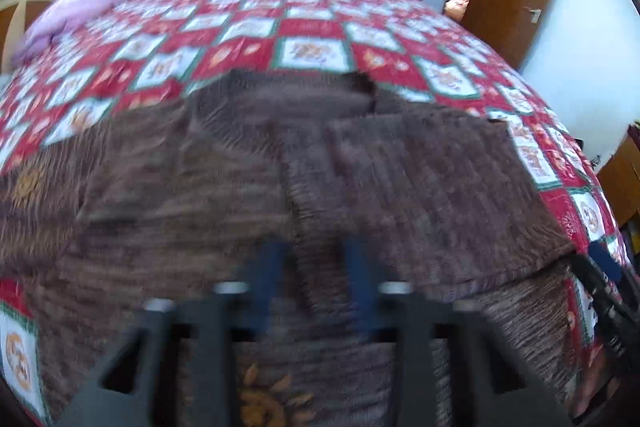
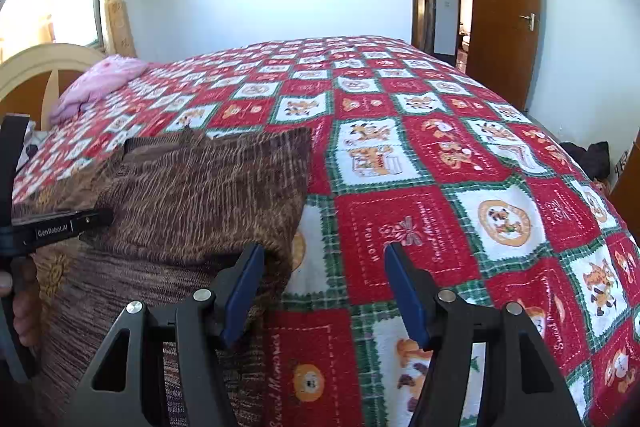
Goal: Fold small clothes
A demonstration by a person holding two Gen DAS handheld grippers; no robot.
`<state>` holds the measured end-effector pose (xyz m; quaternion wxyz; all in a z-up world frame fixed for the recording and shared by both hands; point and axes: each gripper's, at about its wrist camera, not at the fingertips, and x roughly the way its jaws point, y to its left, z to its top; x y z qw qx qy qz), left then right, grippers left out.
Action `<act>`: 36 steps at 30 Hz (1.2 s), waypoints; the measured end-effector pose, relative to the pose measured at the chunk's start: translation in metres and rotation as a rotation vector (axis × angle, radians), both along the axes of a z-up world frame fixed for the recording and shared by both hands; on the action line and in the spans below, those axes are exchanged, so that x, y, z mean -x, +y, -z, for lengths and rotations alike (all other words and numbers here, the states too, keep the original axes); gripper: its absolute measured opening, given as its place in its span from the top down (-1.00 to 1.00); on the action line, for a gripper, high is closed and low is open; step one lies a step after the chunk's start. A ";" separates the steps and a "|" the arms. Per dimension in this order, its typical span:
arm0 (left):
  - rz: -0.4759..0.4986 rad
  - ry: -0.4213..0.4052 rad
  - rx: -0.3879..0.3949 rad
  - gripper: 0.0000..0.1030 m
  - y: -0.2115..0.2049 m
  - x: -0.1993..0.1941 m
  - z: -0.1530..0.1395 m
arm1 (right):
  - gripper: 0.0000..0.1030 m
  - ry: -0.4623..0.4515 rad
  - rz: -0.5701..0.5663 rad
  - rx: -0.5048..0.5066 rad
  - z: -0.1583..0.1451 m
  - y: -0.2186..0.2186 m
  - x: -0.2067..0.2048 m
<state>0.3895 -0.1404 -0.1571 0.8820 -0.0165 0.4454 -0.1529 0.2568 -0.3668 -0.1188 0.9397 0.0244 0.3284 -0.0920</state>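
Observation:
A brown knit sweater (image 1: 224,187) with orange flower motifs lies spread on the red-and-white quilt (image 2: 440,187). One part is folded over its body (image 2: 200,187). In the blurred left wrist view my left gripper (image 1: 314,247) stands over the sweater's middle, its blue fingers close together with a ridge of knit pinched between them. The right wrist view shows that same gripper from the side (image 2: 96,218), tip on the sweater, with a hand behind it. My right gripper (image 2: 324,287) is open at the sweater's right edge. Its left finger (image 2: 244,287) is beside the knit, and only quilt lies between the fingers.
A pink cloth (image 2: 104,83) lies by the cream headboard (image 2: 44,63) at the far left. The quilt stretches bare to the right and far side. A brown door (image 2: 504,7) stands open beyond the bed's far corner. Dark things lie on the floor at right (image 2: 592,155).

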 end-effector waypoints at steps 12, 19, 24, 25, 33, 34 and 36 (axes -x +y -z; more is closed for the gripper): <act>0.008 -0.122 -0.050 0.90 0.018 0.029 -0.033 | -0.24 0.053 -0.045 0.060 0.018 0.021 -0.005; 0.012 -0.028 -0.041 0.18 0.025 0.011 -0.002 | -0.24 0.064 -0.048 0.080 0.022 0.025 -0.006; -0.091 -0.044 0.136 -0.28 0.064 -0.002 -0.020 | -0.24 0.074 -0.048 0.097 0.024 0.027 -0.008; -0.103 -0.040 0.148 -0.28 0.068 -0.009 -0.022 | -0.24 0.075 -0.050 0.102 0.024 0.029 -0.008; -0.033 0.022 0.033 0.47 0.035 -0.057 0.001 | -0.24 0.083 -0.049 0.123 0.027 0.031 -0.008; -0.035 0.015 0.010 0.47 0.030 -0.059 0.006 | -0.24 0.083 -0.049 0.125 0.027 0.032 -0.008; -0.008 -0.014 0.004 0.73 0.026 -0.056 0.004 | -0.24 0.084 -0.049 0.129 0.027 0.032 -0.008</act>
